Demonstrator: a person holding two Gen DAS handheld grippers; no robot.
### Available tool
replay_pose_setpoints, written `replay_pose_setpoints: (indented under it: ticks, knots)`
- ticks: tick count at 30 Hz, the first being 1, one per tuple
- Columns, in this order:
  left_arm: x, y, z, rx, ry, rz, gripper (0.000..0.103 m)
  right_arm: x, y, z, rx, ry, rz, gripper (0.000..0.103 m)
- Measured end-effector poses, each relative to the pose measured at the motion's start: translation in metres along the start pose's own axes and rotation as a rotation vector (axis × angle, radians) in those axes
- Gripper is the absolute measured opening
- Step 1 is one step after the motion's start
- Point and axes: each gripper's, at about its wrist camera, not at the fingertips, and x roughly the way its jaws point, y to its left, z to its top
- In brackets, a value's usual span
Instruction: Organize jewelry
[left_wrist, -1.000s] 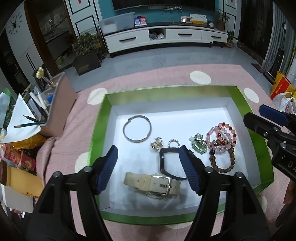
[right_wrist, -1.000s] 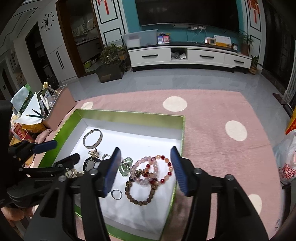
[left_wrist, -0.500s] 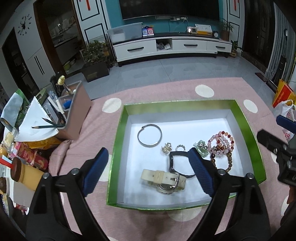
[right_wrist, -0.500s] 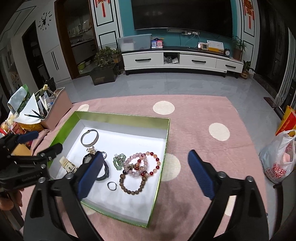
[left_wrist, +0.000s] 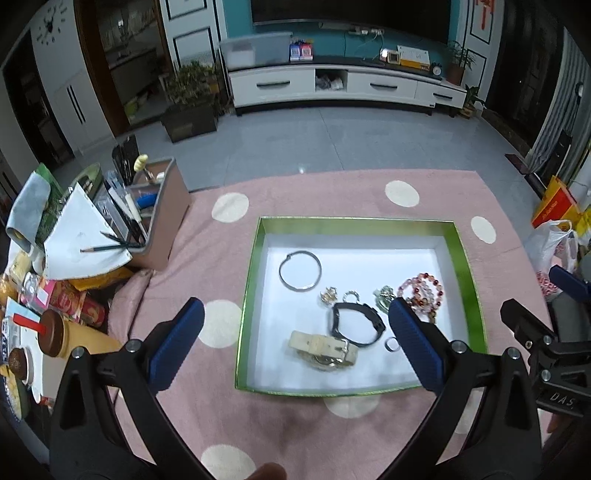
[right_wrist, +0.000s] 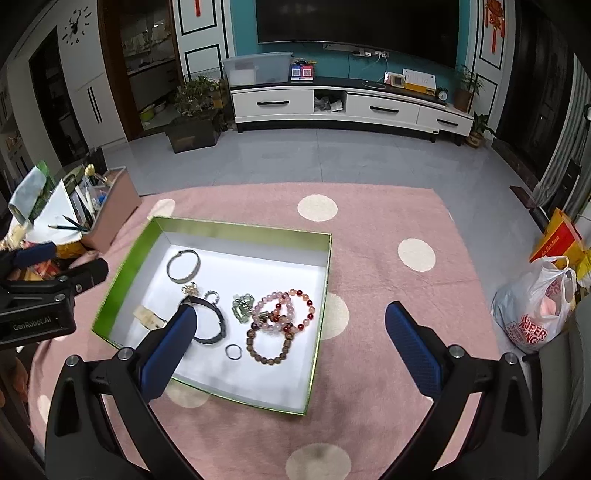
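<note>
Left gripper (left_wrist: 295, 343) is hanging above the near-left part of the box (left_wrist: 248, 302), and its jaws are still spreading, already really wide, with nothing pinched between the blue pads. Right gripper (right_wrist: 291, 343) is the same deal, wide apart and empty, parked over the box's near-right corner and the pink rug (right_wrist: 388, 302) beside it.

Going left to right on the box's white floor: a silver bangle (left_wrist: 300, 271) sits alone toward the far-left corner, well apart from the rest. Down near the front edge, a cream watch (left_wrist: 325, 349) lies flat with its buckle showing. Just right of it and touching or nearly so, a black band (left_wrist: 356, 325) stands looped open. Behind that loop are two tiny bits, a gold charm (left_wrist: 328, 295) and a sparkly ring (left_wrist: 350, 295), right beside each other. A plain ring (right_wrist: 233, 351) lies near the front, just right of the black band. Then comes a pale green piece (right_wrist: 243, 305), hard to make out what exactly. Last, against the right wall, a pile of bead bracelets (right_wrist: 282, 317): pink and red ones overlapping on top of a brown one, all tangled together.

Off the rug's left edge there's a pink organizer (left_wrist: 162, 221) stuffed with pens.
</note>
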Motion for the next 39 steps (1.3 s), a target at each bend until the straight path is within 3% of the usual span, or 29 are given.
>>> replay_pose_setpoints:
  ticks: [4,15,39]
  knots:
    - [-0.001,0.004,0.008,-0.027,0.057,0.019,0.101,-0.008,0.004,0.008,-0.009,0.0,-0.002,0.102]
    - [-0.008,0.01,0.027,-0.041,0.061,0.031,0.101,-0.02,0.011,0.03,-0.021,-0.012,0.008,0.102]
    - [0.027,0.008,0.02,-0.035,0.1,0.077,0.101,0.02,0.017,0.016,-0.03,0.038,-0.006,0.102]
